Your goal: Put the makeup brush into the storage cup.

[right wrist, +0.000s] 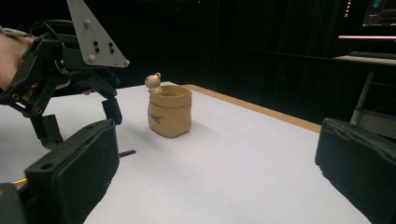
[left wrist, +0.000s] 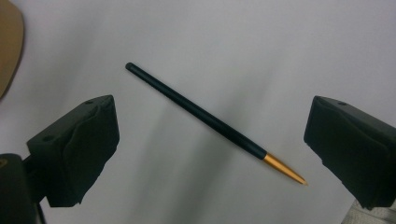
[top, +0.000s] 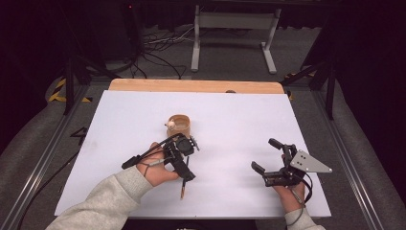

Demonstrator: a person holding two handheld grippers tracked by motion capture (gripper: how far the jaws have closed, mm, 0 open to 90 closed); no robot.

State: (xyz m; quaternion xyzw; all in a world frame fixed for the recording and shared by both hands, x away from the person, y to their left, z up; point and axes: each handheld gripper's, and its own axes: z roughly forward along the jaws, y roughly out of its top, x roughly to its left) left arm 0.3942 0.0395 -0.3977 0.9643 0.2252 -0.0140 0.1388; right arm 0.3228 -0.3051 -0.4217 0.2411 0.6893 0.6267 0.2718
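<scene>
A black pen with a gold tip lies flat on the white sheet. My left gripper hangs over it, open, jaws pointing down on either side of the pen without touching it. From above, the left gripper sits near the middle of the table, and the pen pokes out toward the front edge. A tan pouch stands upright just behind, with a small wooden figure on its rim. My right gripper is open and holds nothing, off to the right.
The right gripper view looks across the sheet at the pouch and the left gripper. A wooden table edge runs along the back. Cables and a metal stand are on the floor beyond.
</scene>
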